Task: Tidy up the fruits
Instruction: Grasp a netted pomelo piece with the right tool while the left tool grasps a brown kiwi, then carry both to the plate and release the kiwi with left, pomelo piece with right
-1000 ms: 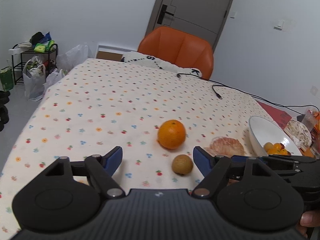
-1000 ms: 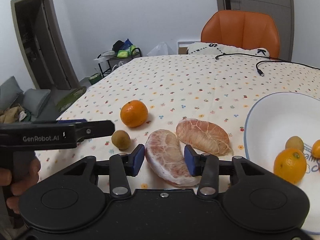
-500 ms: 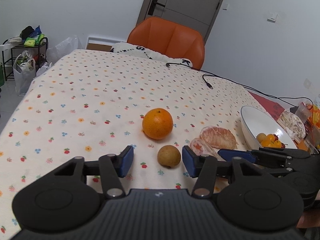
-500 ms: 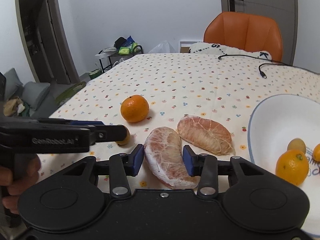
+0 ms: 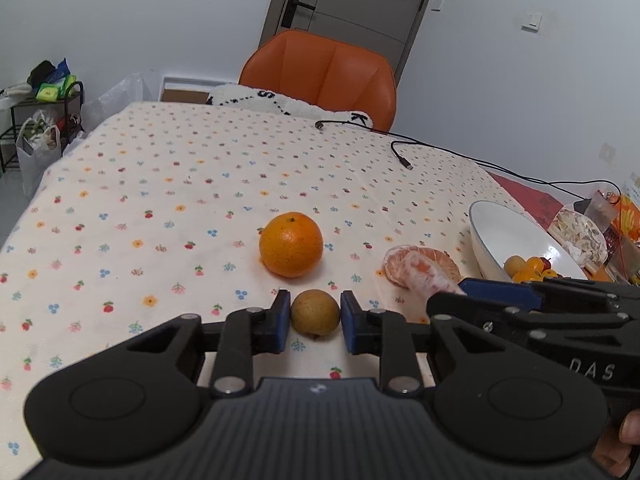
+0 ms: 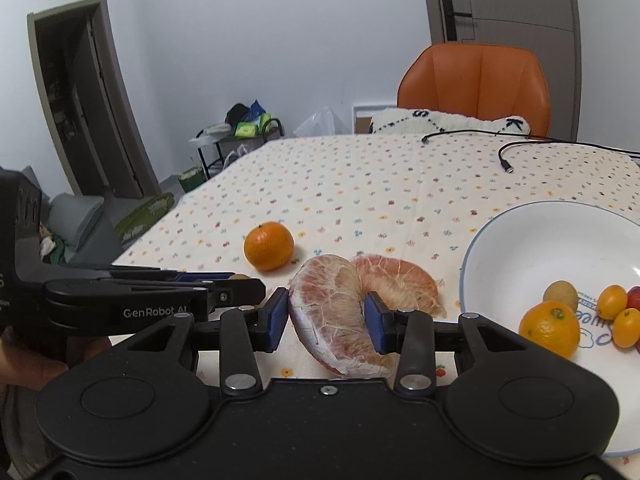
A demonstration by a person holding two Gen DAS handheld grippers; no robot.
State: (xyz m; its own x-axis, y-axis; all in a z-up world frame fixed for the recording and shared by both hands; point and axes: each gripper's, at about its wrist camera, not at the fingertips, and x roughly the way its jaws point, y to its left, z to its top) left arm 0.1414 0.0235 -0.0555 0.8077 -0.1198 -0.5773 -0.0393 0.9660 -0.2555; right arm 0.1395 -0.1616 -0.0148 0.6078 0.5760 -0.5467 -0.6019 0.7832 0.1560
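Both grippers closing in, one fruit each

Your left gripper (image 5: 315, 315) has the small brown fruit (image 5: 315, 313) between its pads, basically clamped; the right gripper (image 6: 326, 318) pinches the near pomelo wedge (image 6: 334, 312). Squeeze that wedge gently, it's soft, then lift straight up before swinging to the bowl (image 6: 520, 248) on your right.

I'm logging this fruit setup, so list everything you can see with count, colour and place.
orange: one, orange, on the tablecloth mid-table.
brown fruit: one, small, between the left tool's fingers.
pomelo segments: two, peeled, pink; one between the right tool's fingers.
bowl: one, white, at right, holding several small fruits.
tablecloth: one, cream, dotted print.
cable: black, far side.
chair: one, orange, behind table.
left tool: black, blue pads.
right tool: black, blue pads.
hand: lower right, partly seen.
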